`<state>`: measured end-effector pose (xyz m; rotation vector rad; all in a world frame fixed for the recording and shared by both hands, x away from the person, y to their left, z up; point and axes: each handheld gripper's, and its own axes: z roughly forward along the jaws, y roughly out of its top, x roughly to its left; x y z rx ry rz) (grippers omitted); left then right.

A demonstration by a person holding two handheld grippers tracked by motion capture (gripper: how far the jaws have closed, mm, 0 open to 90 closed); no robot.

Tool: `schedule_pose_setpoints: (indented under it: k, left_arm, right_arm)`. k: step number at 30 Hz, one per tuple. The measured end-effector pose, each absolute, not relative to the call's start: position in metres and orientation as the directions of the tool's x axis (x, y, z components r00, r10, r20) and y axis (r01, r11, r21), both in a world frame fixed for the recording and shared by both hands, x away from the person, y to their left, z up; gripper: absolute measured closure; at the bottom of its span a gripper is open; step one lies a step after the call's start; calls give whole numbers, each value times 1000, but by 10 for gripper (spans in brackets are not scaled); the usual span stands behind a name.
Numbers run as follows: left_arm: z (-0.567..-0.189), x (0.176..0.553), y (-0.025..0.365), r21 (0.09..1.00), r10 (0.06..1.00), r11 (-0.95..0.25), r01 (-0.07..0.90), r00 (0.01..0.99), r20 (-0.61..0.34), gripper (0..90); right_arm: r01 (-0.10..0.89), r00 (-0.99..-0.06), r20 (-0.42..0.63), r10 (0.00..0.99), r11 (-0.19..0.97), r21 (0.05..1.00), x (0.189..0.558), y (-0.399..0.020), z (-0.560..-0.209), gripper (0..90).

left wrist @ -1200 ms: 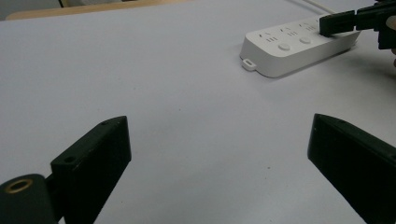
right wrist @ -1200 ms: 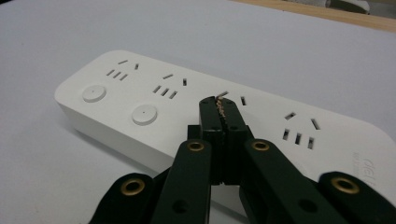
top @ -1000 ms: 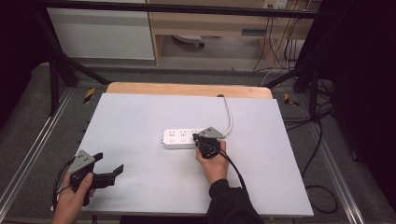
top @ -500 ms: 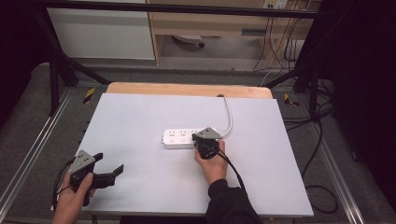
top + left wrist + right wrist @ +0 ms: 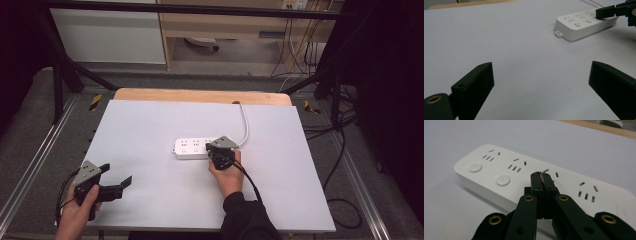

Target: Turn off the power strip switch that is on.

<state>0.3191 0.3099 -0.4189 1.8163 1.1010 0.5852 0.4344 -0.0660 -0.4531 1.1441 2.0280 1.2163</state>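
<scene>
Lying near the middle of the grey table point(image 5: 150, 125), the white power strip point(image 5: 195, 148) has the right gripper point(image 5: 541, 175) poised over its sockets with jaws pressed together, while the left gripper point(image 5: 117, 181) rests wide open near the table's front-left corner.

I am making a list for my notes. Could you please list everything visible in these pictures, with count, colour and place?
white plastic power strip: 1, white, near the table's middle, with round buttons and several socket groups
white power cord: 1, white, runs from the strip's right end toward the far table edge
grey table surface: 1, pale grey, with a wooden strip along its far edge
black cables on the floor: several, black, right of the table
left gripper: 1, black, near-left corner of the table, jaws wide apart
right gripper: 1, black, jaws closed together, tips over the strip's top
hands: 2, holding the grippers
</scene>
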Motion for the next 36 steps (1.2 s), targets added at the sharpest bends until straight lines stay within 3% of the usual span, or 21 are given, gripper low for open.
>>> schedule_pose_setpoints:
  k: [34,36]
  left_arm:
    - [-419,320,310,877,868,-198,438,493,-51,61]
    - [-419,320,311,877,868,-197,437,494,-51,61]
  right_arm:
    - [477,-483,160,861,106,873,437,-71,-448,900]
    - [479,-482,168,860,99,872,437,-71,-447,869]
